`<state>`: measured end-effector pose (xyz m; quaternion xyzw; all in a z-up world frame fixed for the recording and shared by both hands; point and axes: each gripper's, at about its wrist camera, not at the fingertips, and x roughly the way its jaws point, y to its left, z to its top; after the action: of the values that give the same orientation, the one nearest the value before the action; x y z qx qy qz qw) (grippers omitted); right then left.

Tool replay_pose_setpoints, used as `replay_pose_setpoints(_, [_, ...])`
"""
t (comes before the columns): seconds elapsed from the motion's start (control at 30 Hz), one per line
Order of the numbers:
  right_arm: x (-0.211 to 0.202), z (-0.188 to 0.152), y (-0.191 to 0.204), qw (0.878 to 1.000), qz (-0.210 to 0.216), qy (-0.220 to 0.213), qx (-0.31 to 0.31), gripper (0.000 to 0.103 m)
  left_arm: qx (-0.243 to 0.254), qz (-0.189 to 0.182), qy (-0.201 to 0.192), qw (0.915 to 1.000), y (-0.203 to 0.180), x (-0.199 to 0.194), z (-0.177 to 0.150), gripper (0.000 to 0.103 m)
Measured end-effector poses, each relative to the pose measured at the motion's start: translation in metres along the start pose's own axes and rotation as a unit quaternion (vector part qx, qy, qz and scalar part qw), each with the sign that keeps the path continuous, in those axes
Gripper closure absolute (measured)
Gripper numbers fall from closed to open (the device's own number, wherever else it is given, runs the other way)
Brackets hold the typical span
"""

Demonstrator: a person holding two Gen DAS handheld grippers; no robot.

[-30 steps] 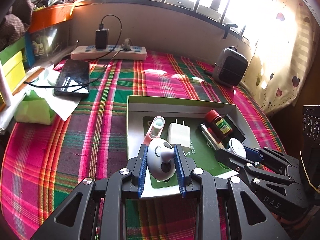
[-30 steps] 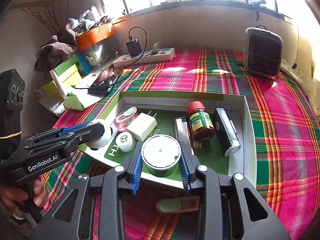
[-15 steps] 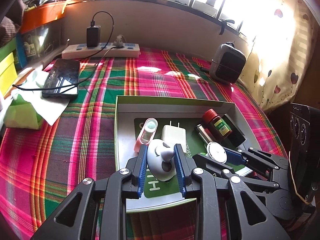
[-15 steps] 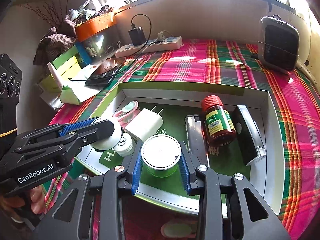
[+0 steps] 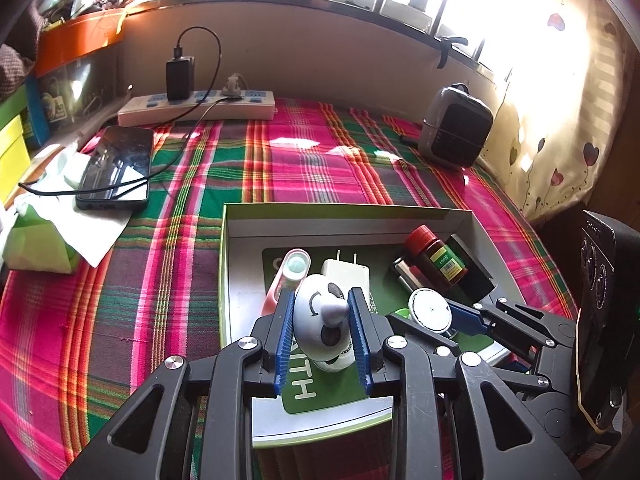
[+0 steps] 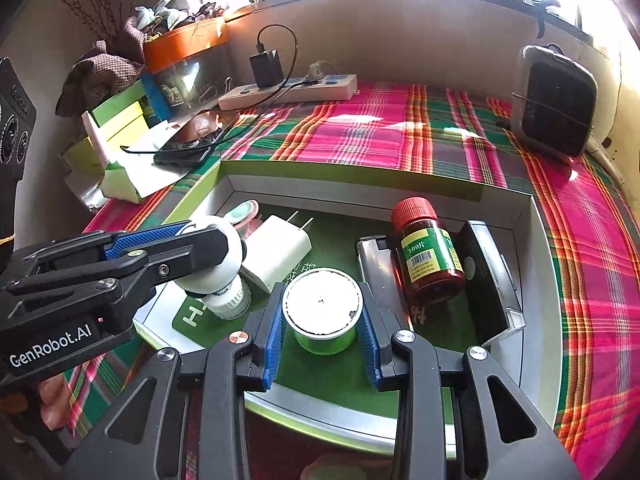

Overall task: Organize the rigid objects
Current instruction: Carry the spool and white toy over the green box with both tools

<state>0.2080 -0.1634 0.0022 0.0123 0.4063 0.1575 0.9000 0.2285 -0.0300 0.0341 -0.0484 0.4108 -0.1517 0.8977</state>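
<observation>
Sunlit windowed room, pink-and-green plaid cloth (image 5: pixel 192 280) underneath. Centre: shallow green-rimmed cardboard box (image 5: pixel 344 210). Left gripper (image 5: pixel 322 330) pinching round white panda-faced toy (image 5: pixel 320 316) over box's 7 o'clock corner. Right gripper (image 6: pixel 320 322) clamped on green cylindrical tub with white lid (image 6: pixel 322 304) near 6 o'clock edge. Inside, toward 2 o'clock: red-capped brown bottle (image 6: pixel 426 256); at 11 o'clock: white plug adapter (image 6: pixel 280 250).

woven plaid cloth (image 5: pixel 320 160), glossy plastic btl (image 6: pixel 428 256)
</observation>
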Motion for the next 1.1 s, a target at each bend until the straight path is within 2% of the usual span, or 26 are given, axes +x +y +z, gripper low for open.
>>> replay_pose_setpoints(0.67, [0.0033,0.0005,0.0028,1.0,-0.006,0.006,-0.006,0.068,0.007,-0.001,0.001,1.0,-0.0032,0.005,0.0029,0.076])
replay_pose_setpoints(0.8, [0.0026,0.0005,0.003,1.0,-0.006,0.005,-0.007,0.068,0.008,0.004,0.005,0.9999,-0.0045,0.0068,0.0018,0.072])
replay_pose_setpoints(1.1, [0.0012,-0.0001,0.0039,1.0,-0.006,0.002,-0.009,0.062,0.001,0.007,0.008,0.9999,-0.0032,0.0071,0.0011,0.068])
